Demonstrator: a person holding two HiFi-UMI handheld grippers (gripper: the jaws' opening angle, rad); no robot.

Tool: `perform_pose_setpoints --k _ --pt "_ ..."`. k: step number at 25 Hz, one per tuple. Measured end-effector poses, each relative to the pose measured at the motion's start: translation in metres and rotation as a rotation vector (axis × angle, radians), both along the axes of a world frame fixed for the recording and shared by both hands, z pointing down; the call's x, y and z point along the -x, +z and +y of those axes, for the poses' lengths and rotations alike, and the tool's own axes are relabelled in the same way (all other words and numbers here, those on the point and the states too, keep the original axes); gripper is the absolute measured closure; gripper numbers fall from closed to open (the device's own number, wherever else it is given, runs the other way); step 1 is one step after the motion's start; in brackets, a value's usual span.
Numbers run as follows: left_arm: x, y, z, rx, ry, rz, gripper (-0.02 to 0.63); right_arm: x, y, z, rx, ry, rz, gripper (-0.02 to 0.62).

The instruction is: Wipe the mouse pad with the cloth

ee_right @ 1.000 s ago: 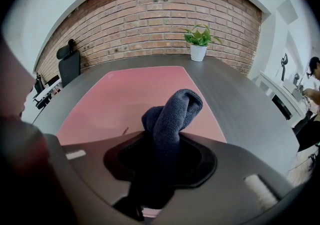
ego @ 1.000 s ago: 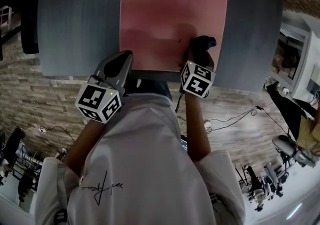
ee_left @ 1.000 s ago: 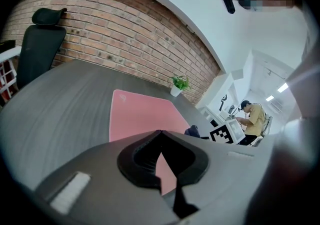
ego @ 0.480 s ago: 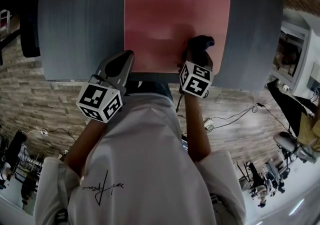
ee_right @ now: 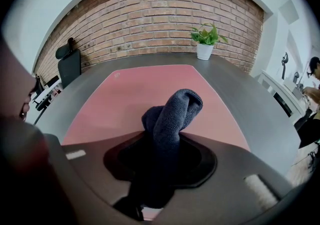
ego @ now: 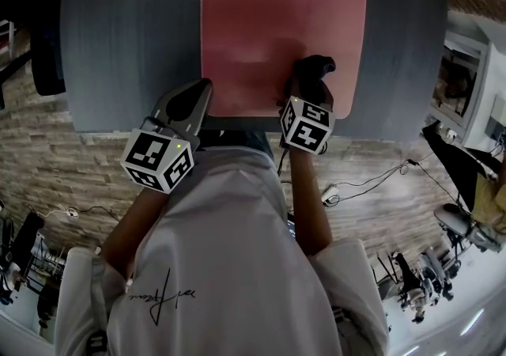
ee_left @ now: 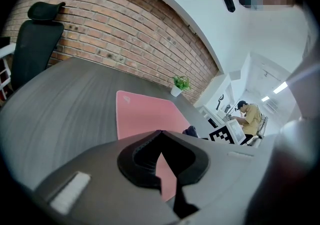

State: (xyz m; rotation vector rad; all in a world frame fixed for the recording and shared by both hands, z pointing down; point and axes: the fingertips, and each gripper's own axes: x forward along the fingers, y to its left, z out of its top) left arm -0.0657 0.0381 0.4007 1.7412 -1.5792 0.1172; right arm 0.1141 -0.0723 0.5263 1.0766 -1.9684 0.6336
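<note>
A pink mouse pad (ego: pixel 277 22) lies on the dark grey table (ego: pixel 126 30); it also shows in the left gripper view as the pink mouse pad (ee_left: pixel 140 116) and in the right gripper view as the pink mouse pad (ee_right: pixel 150 89). My right gripper (ego: pixel 315 71) is shut on a dark blue cloth (ee_right: pixel 172 114), over the pad's near right part. The cloth (ego: pixel 316 70) bunches out past the jaws. My left gripper (ego: pixel 194 97) hovers at the table's near edge, left of the pad's near corner, jaws shut with nothing between them.
A small potted plant (ee_right: pixel 204 41) stands at the table's far end before a brick wall. A black office chair (ee_left: pixel 32 39) stands at the table's left side. The table's near edge (ego: pixel 237 121) runs just before my body. Another person sits at a desk (ee_left: pixel 247 116) to the right.
My right gripper with the cloth has slid slightly left and nearer on the pad. The left gripper has stayed almost still.
</note>
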Motion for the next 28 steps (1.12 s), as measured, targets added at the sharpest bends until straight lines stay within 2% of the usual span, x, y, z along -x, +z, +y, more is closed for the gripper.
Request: perform_pose_setpoints --k 12,21,28 --pt "0.012 -0.001 0.001 -0.002 -0.012 0.005 0.597 0.025 0.000 0.010 0.023 -0.045 -0.020 0.463" --pt "0.018 0.001 0.001 0.000 -0.025 0.002 0.597 0.052 0.001 0.023 0.030 -0.138 -0.031 0.463" --pt "0.023 0.001 0.000 0.000 -0.043 0.007 0.597 0.061 0.000 0.024 0.031 -0.152 -0.036 0.463"
